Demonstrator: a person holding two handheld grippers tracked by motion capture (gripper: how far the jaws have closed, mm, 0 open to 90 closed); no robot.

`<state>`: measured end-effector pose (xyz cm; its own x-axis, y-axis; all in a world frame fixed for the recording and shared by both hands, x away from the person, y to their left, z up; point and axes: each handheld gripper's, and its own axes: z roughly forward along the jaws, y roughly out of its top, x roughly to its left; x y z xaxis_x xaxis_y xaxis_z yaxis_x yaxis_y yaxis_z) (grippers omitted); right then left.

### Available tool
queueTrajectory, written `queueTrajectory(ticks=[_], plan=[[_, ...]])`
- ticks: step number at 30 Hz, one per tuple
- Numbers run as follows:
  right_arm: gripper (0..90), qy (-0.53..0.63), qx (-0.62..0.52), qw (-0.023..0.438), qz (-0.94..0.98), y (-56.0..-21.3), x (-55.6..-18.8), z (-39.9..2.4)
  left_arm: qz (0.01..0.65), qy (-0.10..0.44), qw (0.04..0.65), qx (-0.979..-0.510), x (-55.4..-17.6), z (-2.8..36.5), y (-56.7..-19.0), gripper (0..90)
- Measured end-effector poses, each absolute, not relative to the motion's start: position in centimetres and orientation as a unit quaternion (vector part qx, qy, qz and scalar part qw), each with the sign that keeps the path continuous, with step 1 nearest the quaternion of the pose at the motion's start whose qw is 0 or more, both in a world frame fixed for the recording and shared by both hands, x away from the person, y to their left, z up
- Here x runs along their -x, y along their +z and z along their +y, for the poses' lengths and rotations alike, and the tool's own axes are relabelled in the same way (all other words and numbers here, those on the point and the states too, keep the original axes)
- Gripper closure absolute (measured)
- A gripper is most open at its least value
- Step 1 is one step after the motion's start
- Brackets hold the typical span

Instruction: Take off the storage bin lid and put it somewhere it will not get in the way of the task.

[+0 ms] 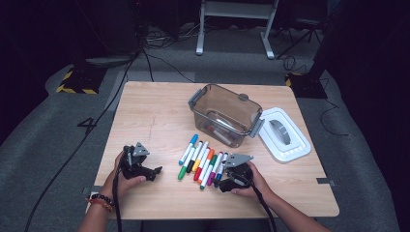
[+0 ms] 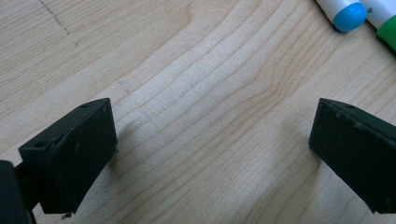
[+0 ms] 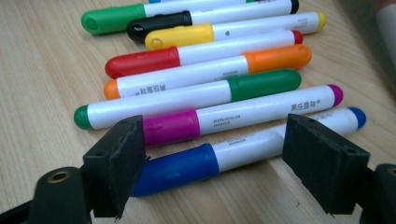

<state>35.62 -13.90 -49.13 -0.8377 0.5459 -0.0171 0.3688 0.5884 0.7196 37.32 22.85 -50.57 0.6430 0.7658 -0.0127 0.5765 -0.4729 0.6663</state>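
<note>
Several capped markers (image 1: 202, 162) lie side by side at the table's middle front. My right gripper (image 1: 224, 182) stands open at their right end. In the right gripper view its jaws (image 3: 215, 154) straddle the dark blue marker (image 3: 187, 165) without touching it, and the magenta marker (image 3: 233, 116) lies just beyond. My left gripper (image 1: 155, 171) is open to the left of the row, over bare wood (image 2: 212, 144). A light blue cap (image 2: 348, 14) and a green cap (image 2: 387, 35) show at the top right of the left gripper view.
A clear brown bin (image 1: 225, 113) with grey handles stands behind the markers, something reddish on its floor. Its white lid (image 1: 285, 135) lies to the right. The wooden table (image 1: 145, 111) is bare on the left. Cables trail over the grey floor.
</note>
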Motion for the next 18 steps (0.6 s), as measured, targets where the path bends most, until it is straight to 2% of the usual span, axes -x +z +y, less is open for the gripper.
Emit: queueTrajectory(ticks=[5,9,12,18], plan=[[21.8,0.368,-0.269,0.113,0.883,-49.1,-35.6,-14.9,0.397,0.144,0.326,-0.846,-37.3,22.9,-50.6,1.2],[25.3,0.356,-0.282,0.111,0.884,-49.2,-35.4,-16.7,0.394,0.145,0.323,-0.848,-37.2,22.9,-50.5,1.2],[29.9,0.341,-0.292,0.116,0.886,-49.4,-35.5,-17.9,0.396,0.144,0.325,-0.847,-37.2,22.9,-50.6,1.2],[46.7,0.334,-0.304,0.120,0.884,-49.1,-35.9,-20.2,0.396,0.144,0.325,-0.847,-37.2,22.9,-50.6,1.2]])
